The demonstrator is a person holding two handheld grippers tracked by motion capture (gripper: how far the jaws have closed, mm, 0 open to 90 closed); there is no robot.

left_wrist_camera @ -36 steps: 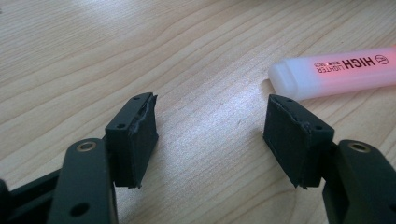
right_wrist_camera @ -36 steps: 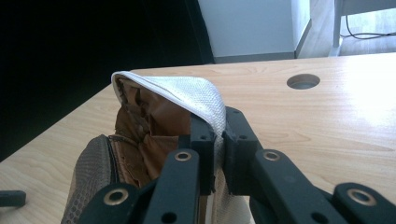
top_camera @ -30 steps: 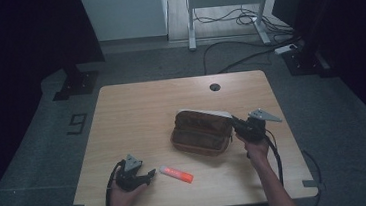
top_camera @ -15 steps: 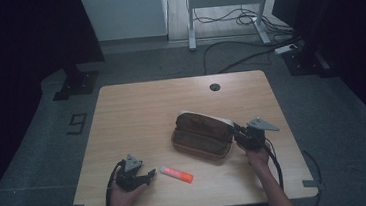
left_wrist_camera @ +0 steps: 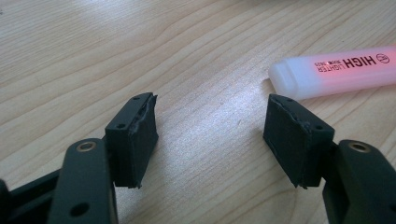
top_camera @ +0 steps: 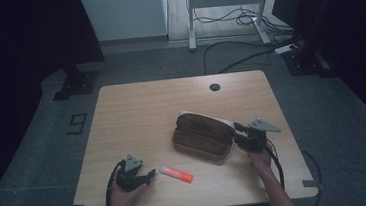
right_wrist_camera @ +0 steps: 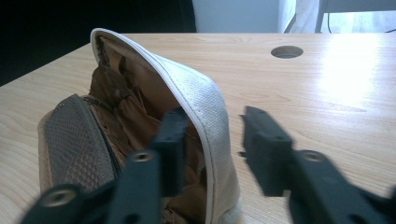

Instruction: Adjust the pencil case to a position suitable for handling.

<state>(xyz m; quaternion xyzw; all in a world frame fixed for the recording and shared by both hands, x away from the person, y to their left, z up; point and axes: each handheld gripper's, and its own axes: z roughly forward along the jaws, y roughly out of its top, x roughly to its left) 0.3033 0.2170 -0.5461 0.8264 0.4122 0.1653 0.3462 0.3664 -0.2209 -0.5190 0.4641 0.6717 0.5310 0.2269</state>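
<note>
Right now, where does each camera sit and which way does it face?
High view: above the person's side, facing forward and down on the table; both forearms, left gripper, right gripper.
Left gripper view: on the left gripper, low along open jaws at the pink highlighter.
Right gripper view: on the right gripper, jaws just opening, astride the pencil case flap.
Shared: the highlighter and case also show from above.

Place: looked like a lab or office recording room.
Table point(top_camera: 136, 107): pale wood desk with a cable hole point(top_camera: 214, 86).
Floor point(top_camera: 40, 160): grey carpet, a "9" mark point(top_camera: 76, 124) beside the desk.
Behind: metal frame point(top_camera: 225, 9), loose cables point(top_camera: 232, 61), power strip point(top_camera: 287, 49).
Sides: dark panels point(top_camera: 19, 32).
</note>
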